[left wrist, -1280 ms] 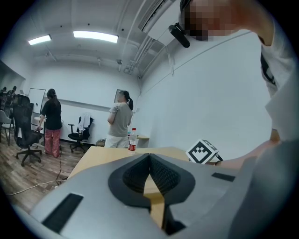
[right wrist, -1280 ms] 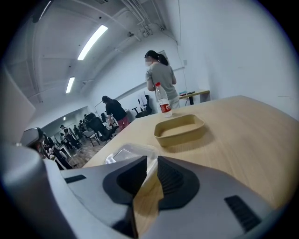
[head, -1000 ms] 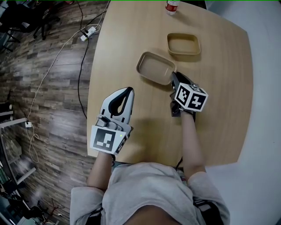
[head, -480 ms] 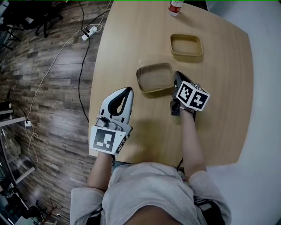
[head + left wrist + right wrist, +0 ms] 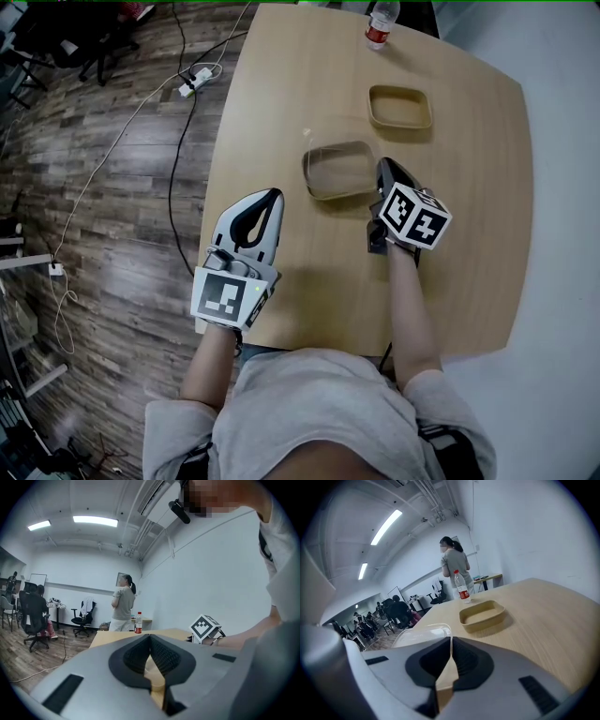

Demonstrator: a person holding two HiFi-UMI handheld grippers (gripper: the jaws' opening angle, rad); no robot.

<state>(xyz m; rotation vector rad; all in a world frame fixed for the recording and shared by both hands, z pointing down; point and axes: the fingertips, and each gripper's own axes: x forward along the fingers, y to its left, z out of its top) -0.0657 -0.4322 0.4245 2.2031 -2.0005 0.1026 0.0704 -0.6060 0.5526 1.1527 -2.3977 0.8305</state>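
Observation:
My right gripper (image 5: 382,169) is shut on the near right edge of a clear plastic lid (image 5: 337,170), holding it just above the wooden table (image 5: 469,244). In the right gripper view the thin rim of the lid (image 5: 419,637) runs between the closed jaws of the gripper (image 5: 451,641). A tan tray (image 5: 400,106) lies open on the table beyond the lid, also visible as the tan tray (image 5: 482,616) ahead of the right gripper. My left gripper (image 5: 267,198) hovers over the table's near left edge, shut, with nothing between its jaws (image 5: 150,641).
A water bottle with a red label (image 5: 378,28) stands at the table's far edge. Cables and a power strip (image 5: 194,73) lie on the wood floor to the left. People and office chairs (image 5: 35,625) are in the room beyond. A white wall lies to the right.
The clear lid in my right gripper has levelled out and shifted slightly right and nearer. The left gripper has stayed put. People in the background have moved.

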